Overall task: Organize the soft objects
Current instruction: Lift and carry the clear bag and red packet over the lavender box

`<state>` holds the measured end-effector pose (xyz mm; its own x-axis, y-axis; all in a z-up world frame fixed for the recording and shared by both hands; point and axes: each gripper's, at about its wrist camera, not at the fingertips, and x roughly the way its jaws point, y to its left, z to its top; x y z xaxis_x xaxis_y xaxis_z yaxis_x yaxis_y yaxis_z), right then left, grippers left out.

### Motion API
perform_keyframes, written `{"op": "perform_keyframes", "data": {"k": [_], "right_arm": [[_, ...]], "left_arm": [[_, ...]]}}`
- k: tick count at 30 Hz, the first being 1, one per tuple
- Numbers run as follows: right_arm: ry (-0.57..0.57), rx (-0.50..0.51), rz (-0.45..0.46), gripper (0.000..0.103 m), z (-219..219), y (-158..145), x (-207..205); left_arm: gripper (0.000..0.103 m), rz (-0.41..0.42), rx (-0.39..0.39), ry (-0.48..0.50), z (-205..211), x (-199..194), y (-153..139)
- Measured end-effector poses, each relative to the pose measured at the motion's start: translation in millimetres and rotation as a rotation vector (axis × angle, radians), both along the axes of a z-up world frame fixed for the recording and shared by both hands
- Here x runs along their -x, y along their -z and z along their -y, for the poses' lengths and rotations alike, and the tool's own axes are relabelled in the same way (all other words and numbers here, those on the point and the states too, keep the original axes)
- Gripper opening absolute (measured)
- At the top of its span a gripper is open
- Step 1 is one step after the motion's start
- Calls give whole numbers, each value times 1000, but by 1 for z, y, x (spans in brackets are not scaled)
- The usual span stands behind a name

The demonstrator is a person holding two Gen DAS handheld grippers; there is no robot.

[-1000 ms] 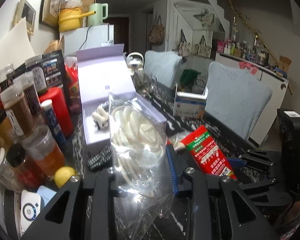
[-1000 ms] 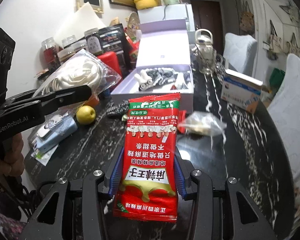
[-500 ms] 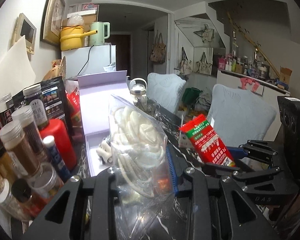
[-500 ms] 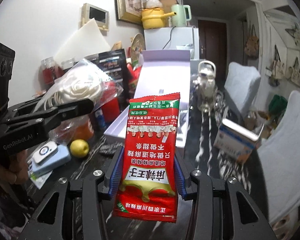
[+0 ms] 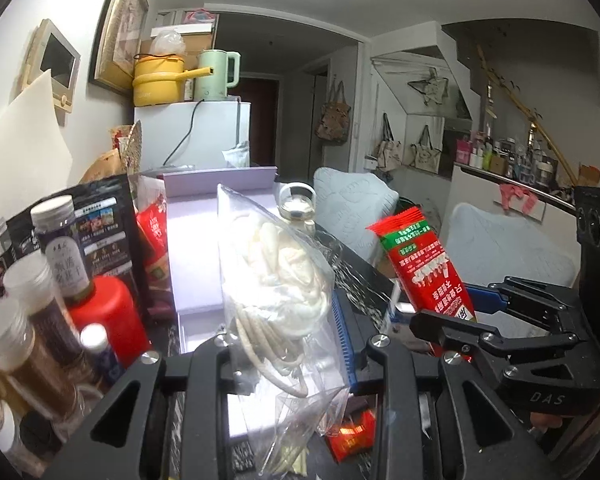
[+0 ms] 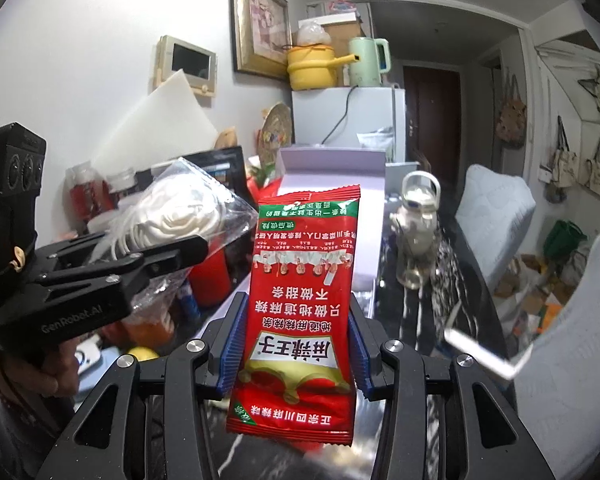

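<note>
My left gripper (image 5: 288, 336) is shut on a clear plastic bag of white cord (image 5: 280, 276) and holds it up above the table. The bag also shows in the right wrist view (image 6: 180, 216), at the left, in the left gripper (image 6: 188, 252). My right gripper (image 6: 296, 340) is shut on a red snack packet (image 6: 304, 292) with Chinese print, held upright in the air. The packet shows at the right of the left wrist view (image 5: 424, 268), in the right gripper (image 5: 444, 316). An open lilac box (image 5: 196, 248) stands behind the bag; its inside is hidden.
Spice jars (image 5: 24, 320) and a red bottle (image 5: 108, 312) crowd the left. A glass teapot (image 6: 416, 228) stands on the dark marble table (image 6: 452, 280). Padded chairs (image 6: 496, 208) line the right side. A white fridge (image 6: 352, 120) carries a yellow pot and a green kettle.
Both grippers have risen with their loads and tilted up, so the table and the box's contents have dropped out of sight. The grips are unchanged.
</note>
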<state>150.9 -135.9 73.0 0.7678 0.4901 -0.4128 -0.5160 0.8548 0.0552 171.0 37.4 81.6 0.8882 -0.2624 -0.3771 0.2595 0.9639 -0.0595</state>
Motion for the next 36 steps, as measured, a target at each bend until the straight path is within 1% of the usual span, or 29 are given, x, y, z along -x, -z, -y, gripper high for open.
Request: {"op": "perform_keyframes", "data": {"k": [4, 14, 20, 23, 24, 26, 34, 36], "right_arm": [[-7, -15, 12, 45, -5, -8, -24], [0, -40, 8, 45, -19, -9, -80], [3, -60, 0, 45, -22, -10, -110], [7, -53, -19, 45, -26, -8, -126], [12, -49, -30, 45, -27, -5, -132], [20, -42, -53, 45, -30, 0, -139], [24, 11, -144, 45, -41, 29, -163], [25, 22, -160, 45, -43, 34, -166]], "left_arm": [[30, 5, -13, -30, -3, -22, -2], [30, -7, 3, -89, -20, -87, -6], [30, -29, -33, -125, -25, -115, 3], [30, -58, -19, -138, -29, -126, 12], [30, -77, -25, -130, -28, -132, 16], [30, -89, -30, -133, -27, -138, 20], [30, -164, -104, -132, -17, -158, 45], [30, -188, -111, -126, -15, -163, 51]]}}
